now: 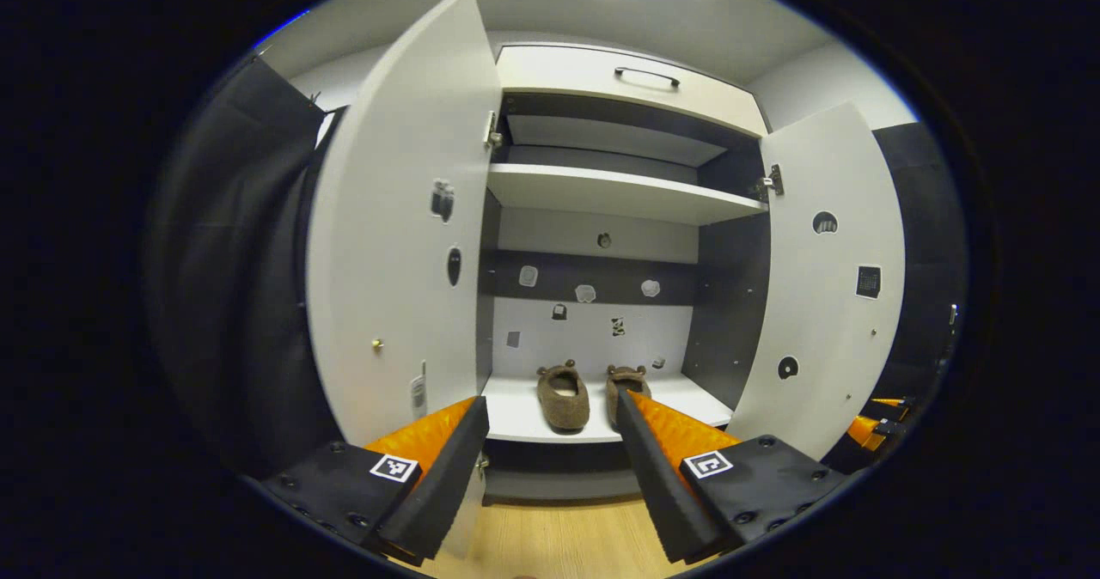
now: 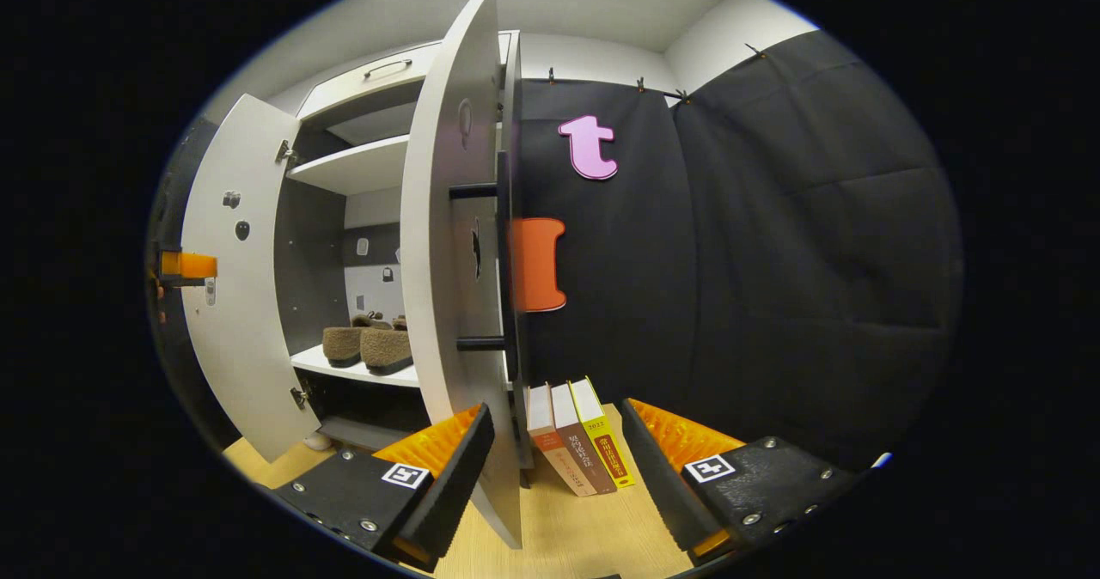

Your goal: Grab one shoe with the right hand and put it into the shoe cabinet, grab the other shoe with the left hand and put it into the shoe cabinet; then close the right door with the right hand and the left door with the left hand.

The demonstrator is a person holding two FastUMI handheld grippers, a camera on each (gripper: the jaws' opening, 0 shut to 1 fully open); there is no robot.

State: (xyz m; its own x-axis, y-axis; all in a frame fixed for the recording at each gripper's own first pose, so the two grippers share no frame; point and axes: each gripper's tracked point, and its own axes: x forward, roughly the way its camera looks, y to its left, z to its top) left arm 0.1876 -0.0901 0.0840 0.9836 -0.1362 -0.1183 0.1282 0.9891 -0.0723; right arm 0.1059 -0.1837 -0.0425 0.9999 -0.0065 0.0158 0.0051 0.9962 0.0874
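- Fingers of my right gripper [image 2: 554,467] stand apart and empty, straddling the near edge of the right door [image 2: 455,244], which stands edge-on, its tall axis upright.
- My left gripper [image 1: 550,459] is also spread, holding nothing, facing the cabinet's middle; the left door [image 1: 404,244] swings out to its left.
- Farthest in, both shoes [image 1: 563,397] sit side by side on the bottom shelf [image 1: 516,416].

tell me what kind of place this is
Most likely a staged recording booth, not a home: an open shoe cabinet holding two slippers, black cloth hung as walls, and books leaning on the wood floor.
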